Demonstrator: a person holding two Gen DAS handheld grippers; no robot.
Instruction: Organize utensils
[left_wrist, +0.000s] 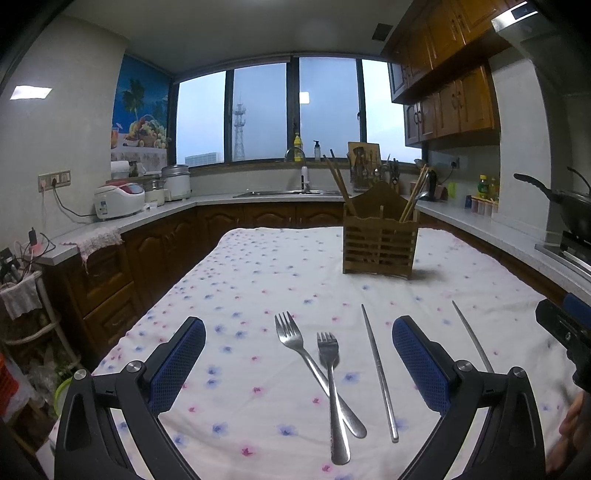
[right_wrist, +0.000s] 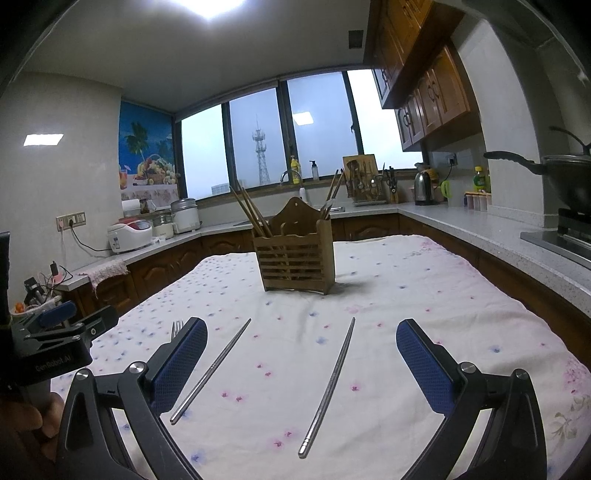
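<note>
Two metal forks lie crossed on the flowered tablecloth, the longer one under the shorter one, between the fingers of my open, empty left gripper. One metal chopstick lies just right of them, a second further right. In the right wrist view the two chopsticks lie between the fingers of my open, empty right gripper. A wooden utensil holder with wooden chopsticks stands at the table's far side.
The table is ringed by kitchen counters with rice cookers, a sink, a kettle and a wok on the stove at right. The right gripper's body shows at the left view's right edge.
</note>
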